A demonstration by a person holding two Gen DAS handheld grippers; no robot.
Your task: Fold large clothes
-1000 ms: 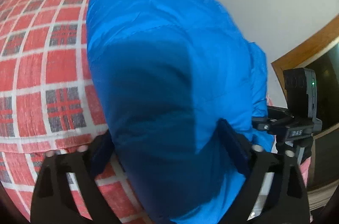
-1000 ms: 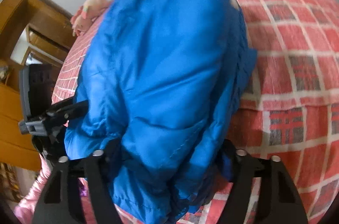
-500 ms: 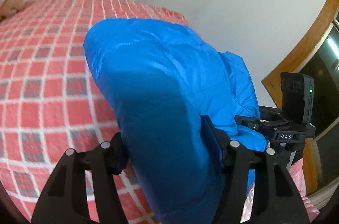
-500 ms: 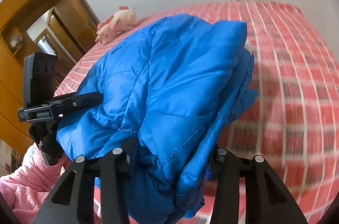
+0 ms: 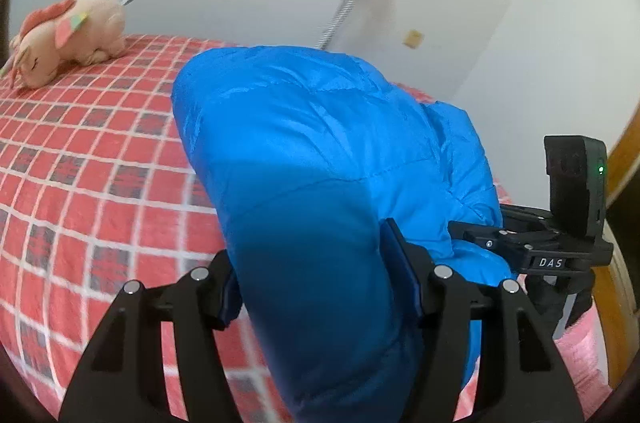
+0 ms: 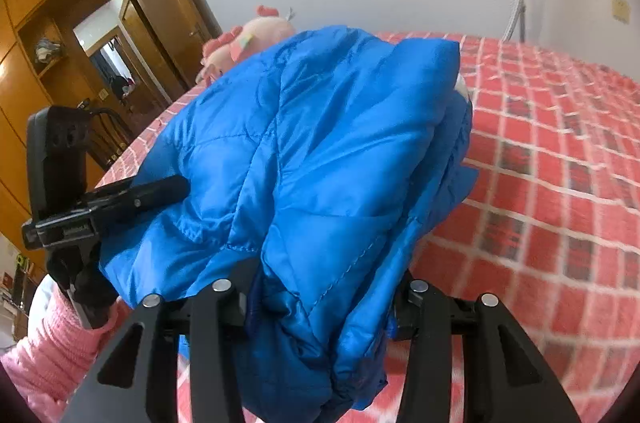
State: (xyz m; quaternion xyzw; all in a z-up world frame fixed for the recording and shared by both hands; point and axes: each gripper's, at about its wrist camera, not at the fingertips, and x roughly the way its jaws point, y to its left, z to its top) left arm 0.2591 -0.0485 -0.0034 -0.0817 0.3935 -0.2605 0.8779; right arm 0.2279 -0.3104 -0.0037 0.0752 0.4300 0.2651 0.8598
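The left gripper (image 5: 316,287) has its two black fingers pinched on a thick fold of the blue puffer jacket (image 5: 320,159), the padded cloth bulging up and forward between the pads and hiding the tips. The right gripper (image 6: 324,299) pinches another bunched edge of the same jacket (image 6: 312,159) in the same way, layers of fabric squeezed between its jaws and hanging below them. The folded bundle is held between the two tools above the red checked bedspread (image 5: 88,159), each gripper showing in the other's view at the jacket's far side. The right wrist view alone shows a pink knitted sleeve (image 6: 52,347) under the left tool, wooden wardrobes and a doorway (image 6: 116,59); the left wrist view shows the whole pink plush toy (image 5: 68,31) lying on the bed near the wall, half hidden in the other view. The jacket is glossy, quilted with stitched seams, folded into several stacked layers.
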